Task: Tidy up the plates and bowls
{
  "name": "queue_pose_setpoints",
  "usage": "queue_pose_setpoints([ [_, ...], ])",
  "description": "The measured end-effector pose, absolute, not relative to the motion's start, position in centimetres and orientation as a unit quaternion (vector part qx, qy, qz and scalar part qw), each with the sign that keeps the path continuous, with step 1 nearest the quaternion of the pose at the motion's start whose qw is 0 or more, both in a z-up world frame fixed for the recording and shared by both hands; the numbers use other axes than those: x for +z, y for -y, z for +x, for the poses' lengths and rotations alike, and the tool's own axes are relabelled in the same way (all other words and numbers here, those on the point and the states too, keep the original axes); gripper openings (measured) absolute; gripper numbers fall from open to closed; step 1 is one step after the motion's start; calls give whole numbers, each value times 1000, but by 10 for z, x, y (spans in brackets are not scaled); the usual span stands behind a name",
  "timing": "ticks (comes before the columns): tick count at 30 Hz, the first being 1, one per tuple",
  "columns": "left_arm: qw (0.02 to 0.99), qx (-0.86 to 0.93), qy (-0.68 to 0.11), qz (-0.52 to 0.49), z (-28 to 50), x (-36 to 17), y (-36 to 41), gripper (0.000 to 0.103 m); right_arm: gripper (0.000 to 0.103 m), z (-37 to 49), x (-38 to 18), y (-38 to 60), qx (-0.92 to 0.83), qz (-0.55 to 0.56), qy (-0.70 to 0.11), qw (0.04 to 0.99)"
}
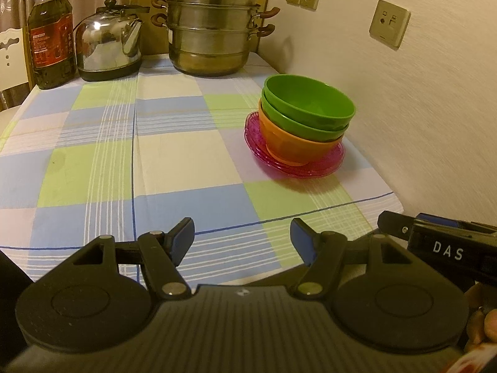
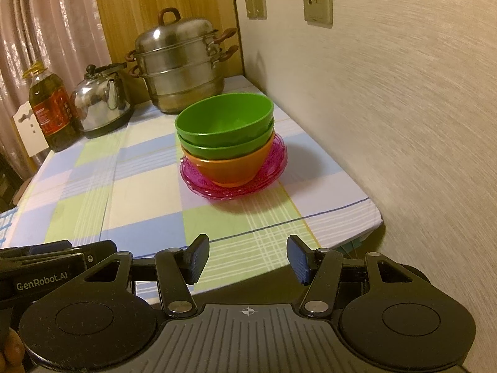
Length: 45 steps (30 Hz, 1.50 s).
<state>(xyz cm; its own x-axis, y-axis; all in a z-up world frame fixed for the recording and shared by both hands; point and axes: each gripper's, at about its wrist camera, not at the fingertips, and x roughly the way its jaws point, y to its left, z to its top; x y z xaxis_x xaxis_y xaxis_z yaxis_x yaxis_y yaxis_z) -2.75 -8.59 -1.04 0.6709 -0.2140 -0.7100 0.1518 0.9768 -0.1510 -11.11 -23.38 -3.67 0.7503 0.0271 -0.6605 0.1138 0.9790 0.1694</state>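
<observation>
One neat stack is seen on the checked blue, green and cream tablecloth [image 1: 174, 155], close to the textured wall [image 1: 419, 108] at about three o'clock of the table top. It is made up of the translucent pink scalloped plastic plates [image 2: 198, 183] at the bottom, the orange plastic bowl [image 2: 230, 168] nested on them, and the two green plastic bowls [image 2: 223, 118] nested inside the orange one. No other plate or bowl is seen loose on the cloth.

The left gripper [image 1: 242, 242] is held low at six o'clock of its own view, its jaws spread with only cloth between the blue pads and nothing gripped. The right gripper [image 2: 245, 256] is held likewise, jaws spread and empty, with the stack lying ahead at about twelve o'clock, well apart from the fingertips. Each tool is seen at the edge of the other's view, so they are held side by side.

At the far end of the table, at eleven to twelve o'clock, the steel tiered steamer pot [image 1: 211, 31], the shiny steel kettle [image 1: 108, 40] and the dark oil bottle with a red label [image 1: 52, 40] are found, clear of the stack.

The stacking step is judged complete, or very nearly so. If anything is called for next, it would be a gentle squaring of the slightly tilted top bowl, or a withdrawal without the stack being nudged.
</observation>
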Motion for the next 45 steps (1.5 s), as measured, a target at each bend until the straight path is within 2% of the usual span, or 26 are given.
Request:
queue_pose_setpoints([
  [45, 913, -103, -393, -39, -29, -7, 89, 66, 56, -112, -35, 234, -24, 102, -347, 932],
])
